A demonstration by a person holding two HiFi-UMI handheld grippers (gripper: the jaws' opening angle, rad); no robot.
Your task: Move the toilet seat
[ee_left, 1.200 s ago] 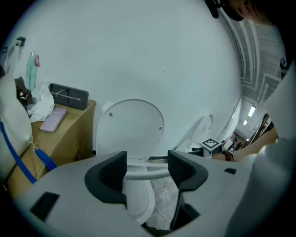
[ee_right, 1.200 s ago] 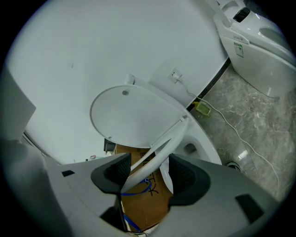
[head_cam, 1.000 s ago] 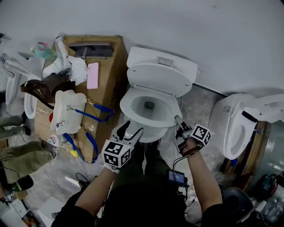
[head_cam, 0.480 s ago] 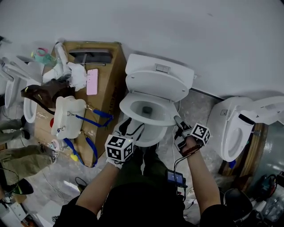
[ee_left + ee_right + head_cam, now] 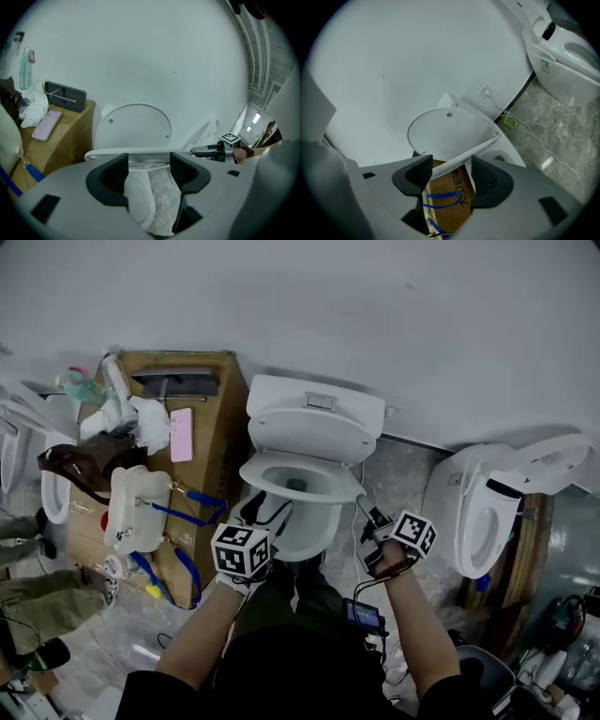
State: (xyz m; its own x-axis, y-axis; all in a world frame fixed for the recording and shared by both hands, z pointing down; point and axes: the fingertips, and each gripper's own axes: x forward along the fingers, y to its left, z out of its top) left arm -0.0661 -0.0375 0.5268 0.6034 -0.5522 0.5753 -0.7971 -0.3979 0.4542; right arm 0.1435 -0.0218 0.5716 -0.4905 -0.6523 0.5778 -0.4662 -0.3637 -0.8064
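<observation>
The white toilet seat [image 5: 258, 472] is tilted, its front edge off the bowl [image 5: 311, 532], with the raised lid [image 5: 314, 435] behind it. My left gripper [image 5: 272, 512] is at the seat's front left and my right gripper [image 5: 361, 507] at its front right. In the left gripper view the seat [image 5: 140, 152] runs as a thin bar across the tips of the open left gripper [image 5: 149, 164]. In the right gripper view the seat [image 5: 476, 151] slants across the tips of the open right gripper [image 5: 450, 171], under the lid [image 5: 445, 133]. Neither pair of jaws clamps it.
A cardboard box [image 5: 211, 427] stands left of the toilet, with a pink phone [image 5: 181, 435], a white jug [image 5: 136, 507] with blue straps and clutter on it. Another toilet [image 5: 487, 512] stands at the right. A cable [image 5: 543, 136] lies on the marble floor. The person's legs are below the bowl.
The seat's front edge has come up from the bowl. Both grippers have shifted upward and forward with it, and the head view has drifted.
</observation>
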